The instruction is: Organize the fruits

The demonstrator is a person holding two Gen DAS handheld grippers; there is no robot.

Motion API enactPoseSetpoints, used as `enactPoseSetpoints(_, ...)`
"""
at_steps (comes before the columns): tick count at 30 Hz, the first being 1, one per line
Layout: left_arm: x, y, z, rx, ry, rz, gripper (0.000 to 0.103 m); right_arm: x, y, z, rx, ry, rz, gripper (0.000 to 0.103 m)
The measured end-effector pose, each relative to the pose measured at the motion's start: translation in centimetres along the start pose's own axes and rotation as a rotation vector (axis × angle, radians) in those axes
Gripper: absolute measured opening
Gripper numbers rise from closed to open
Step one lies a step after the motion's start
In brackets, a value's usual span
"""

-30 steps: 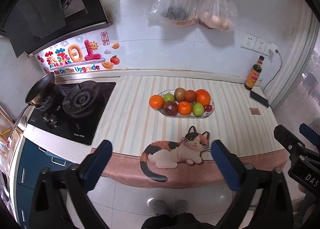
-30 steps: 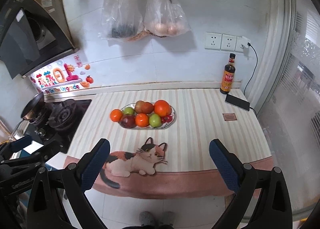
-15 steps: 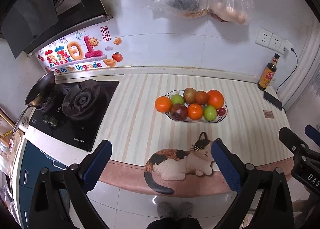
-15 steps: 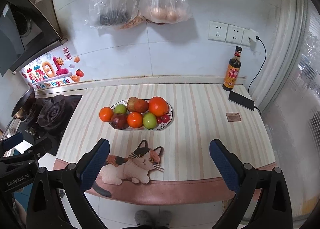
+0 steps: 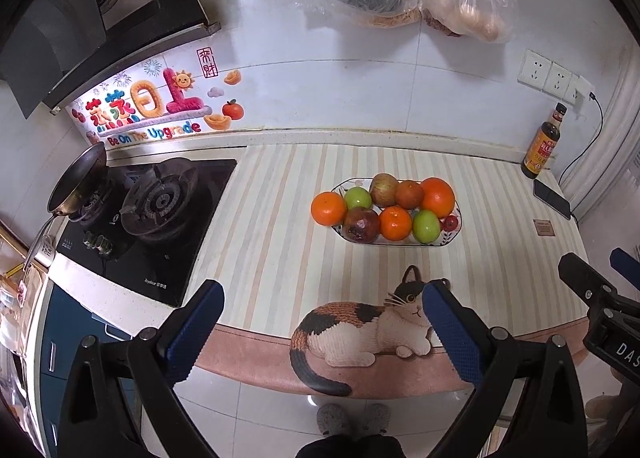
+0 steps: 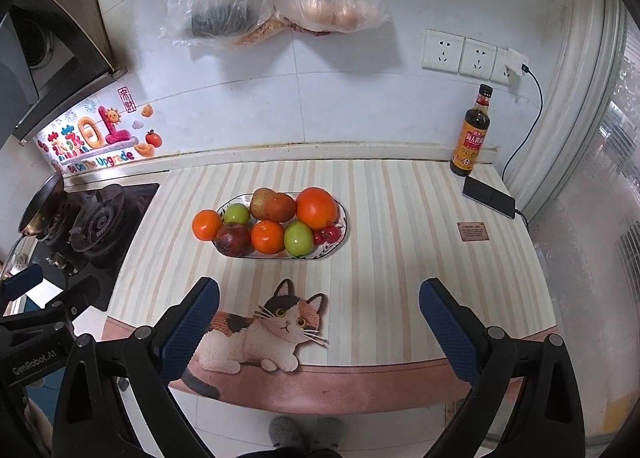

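An oval patterned plate [image 5: 450,240] [image 6: 340,246] on the striped counter mat holds several fruits: a large orange [image 5: 437,196] [image 6: 316,207], green apples [image 5: 426,226] [image 6: 298,238], a tangerine [image 5: 395,223] [image 6: 267,236], a dark red fruit [image 5: 361,224] [image 6: 233,239], small red fruits [image 6: 330,234]. One tangerine [image 5: 328,208] [image 6: 206,224] rests at the plate's left end, against the rim. My left gripper [image 5: 320,318] and right gripper [image 6: 320,316] are both open and empty, held in front of the counter's edge, well short of the plate.
A gas stove [image 5: 156,201] with a pan [image 5: 78,181] is on the left. A sauce bottle [image 6: 471,137], a phone [image 6: 488,197] and a small card [image 6: 473,232] are at the right. Plastic bags [image 6: 280,5] hang on the wall. A cat picture [image 6: 264,334] is on the mat.
Both grippers have moved closer to the counter and the plate looks larger. The jaws stay open. No fruit has moved.
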State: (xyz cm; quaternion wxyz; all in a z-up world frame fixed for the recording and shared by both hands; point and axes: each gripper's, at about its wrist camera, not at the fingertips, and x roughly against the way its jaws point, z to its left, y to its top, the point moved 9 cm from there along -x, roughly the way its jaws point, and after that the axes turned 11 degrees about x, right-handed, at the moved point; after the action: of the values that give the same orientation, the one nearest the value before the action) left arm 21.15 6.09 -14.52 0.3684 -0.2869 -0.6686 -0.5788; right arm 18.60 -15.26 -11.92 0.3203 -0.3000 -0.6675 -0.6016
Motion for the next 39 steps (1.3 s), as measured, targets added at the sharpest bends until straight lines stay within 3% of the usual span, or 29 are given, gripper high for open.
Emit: enactPoseSetpoints(39,-1.3,1.1,-1.4,0.006,-0.025,0.014,0.102,-1.6,0.8,-0.3,0.009,0.01,0.008,0.102)
